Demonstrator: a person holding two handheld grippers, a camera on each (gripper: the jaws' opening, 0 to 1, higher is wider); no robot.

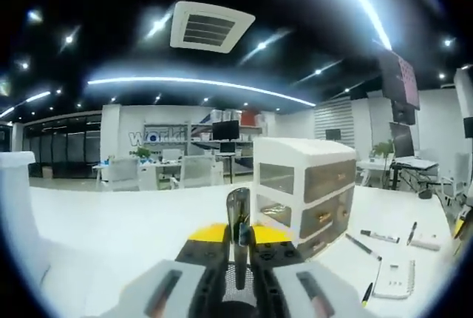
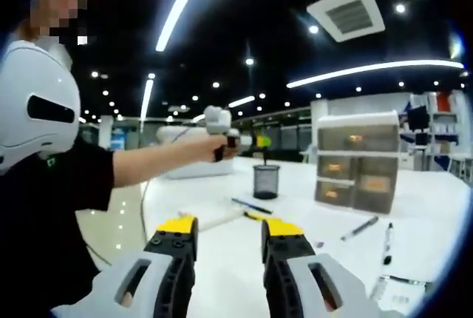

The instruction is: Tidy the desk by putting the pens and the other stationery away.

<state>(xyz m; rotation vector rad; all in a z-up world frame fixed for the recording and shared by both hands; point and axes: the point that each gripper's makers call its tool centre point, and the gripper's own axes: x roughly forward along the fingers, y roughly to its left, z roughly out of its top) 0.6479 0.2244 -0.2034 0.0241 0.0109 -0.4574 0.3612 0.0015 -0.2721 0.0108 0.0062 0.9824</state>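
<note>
My left gripper [image 1: 238, 235] is shut on a slim silvery pen [image 1: 238, 214] that stands upright between its yellow-tipped jaws. In the right gripper view, the left gripper [image 2: 251, 140] hangs at the end of a person's outstretched arm, just above a black mesh pen cup [image 2: 266, 181]. My right gripper [image 2: 229, 229] is open and holds nothing, low over the white desk [image 2: 414, 207]. Loose on the desk are a dark pen [image 2: 251, 205], a yellow pen [image 2: 255, 217], two markers [image 2: 361, 228] [image 2: 387, 242] and a notepad [image 1: 395, 279].
A white drawer unit [image 1: 307, 192] [image 2: 358, 159] stands on the desk right of the cup. A white cylinder [image 2: 214, 220] lies near my right jaws. An eraser [image 1: 425, 244] lies by the markers [image 1: 380, 237]. The person's body [image 2: 44, 207] is at the left.
</note>
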